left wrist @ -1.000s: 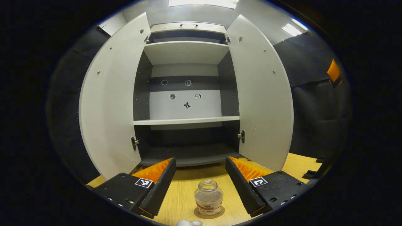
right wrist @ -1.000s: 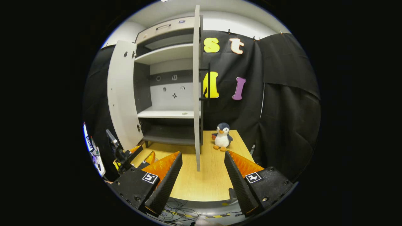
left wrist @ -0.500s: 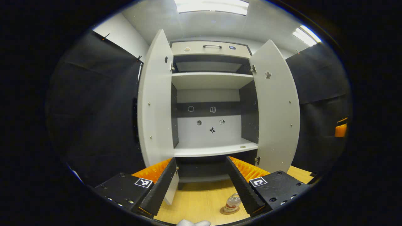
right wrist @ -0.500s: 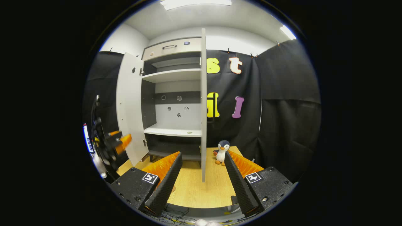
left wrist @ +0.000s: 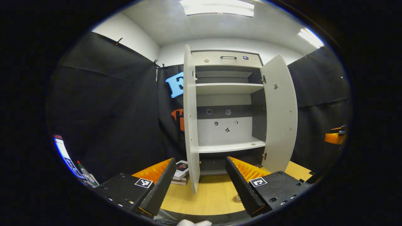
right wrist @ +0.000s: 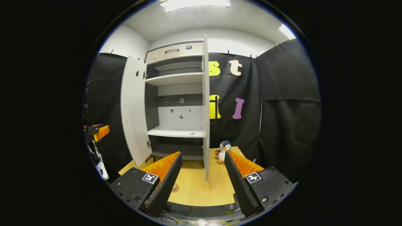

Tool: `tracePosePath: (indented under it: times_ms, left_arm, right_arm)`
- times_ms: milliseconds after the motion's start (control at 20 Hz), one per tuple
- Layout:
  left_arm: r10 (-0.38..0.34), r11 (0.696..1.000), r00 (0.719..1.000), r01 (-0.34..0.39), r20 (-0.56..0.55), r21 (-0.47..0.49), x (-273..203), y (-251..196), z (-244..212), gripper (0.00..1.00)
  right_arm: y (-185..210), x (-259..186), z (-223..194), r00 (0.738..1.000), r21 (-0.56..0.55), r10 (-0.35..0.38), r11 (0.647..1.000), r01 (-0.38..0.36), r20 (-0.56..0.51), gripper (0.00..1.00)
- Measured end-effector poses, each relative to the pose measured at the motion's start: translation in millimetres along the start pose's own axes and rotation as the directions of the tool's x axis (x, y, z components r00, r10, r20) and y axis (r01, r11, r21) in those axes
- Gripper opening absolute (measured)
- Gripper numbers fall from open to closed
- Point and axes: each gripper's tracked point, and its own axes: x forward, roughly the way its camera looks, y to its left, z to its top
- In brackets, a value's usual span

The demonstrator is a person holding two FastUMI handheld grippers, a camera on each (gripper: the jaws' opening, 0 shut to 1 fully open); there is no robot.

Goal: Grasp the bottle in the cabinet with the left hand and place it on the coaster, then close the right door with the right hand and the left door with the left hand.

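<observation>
The grey cabinet point(left wrist: 227, 135) stands on the wooden table with both doors swung out and bare shelves. In the left gripper view its left door point(left wrist: 191, 125) is edge-on and its right door point(left wrist: 280, 116) faces me. My left gripper point(left wrist: 200, 160) is open and holds nothing, well back from the cabinet. A sliver of the coaster point(left wrist: 236, 198) peeks past one finger; the bottle on it is mostly hidden. My right gripper point(right wrist: 203, 153) is open too, facing the edge of the right door point(right wrist: 205, 110). The coaster point(right wrist: 175, 187) shows beside its finger.
A toy penguin point(right wrist: 223, 150) stands right of the cabinet. A stack of books point(left wrist: 180, 169) lies left of the left door. The other gripper point(left wrist: 334, 137) hangs at the far right of the left gripper view. Cables lie below the table's front edge point(right wrist: 201, 204).
The left gripper has drawn back from the bottle on the coaster and swung left; the bottle slid behind its finger. The right gripper has backed off a little, its camera tilting up.
</observation>
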Motion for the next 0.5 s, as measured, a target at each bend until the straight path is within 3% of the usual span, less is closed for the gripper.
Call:
tracePosePath:
  times_ms: [200, 500]
  left_arm:
    - [0.01, 1.0, 1.0, -0.01, -0.019, -0.013, -16, -4, -3, 0.95]
    - [0.044, 0.998, 0.999, -0.045, -0.023, -0.049, -5, -29, 9, 0.96]
  right_arm:
    - [-34, 28, 14, 0.999, -0.001, -0.034, 0.999, 0.034, 0.015, 0.83]
    - [-83, 124, 47, 1.0, 0.034, -0.008, 0.999, 0.008, 0.013, 0.83]
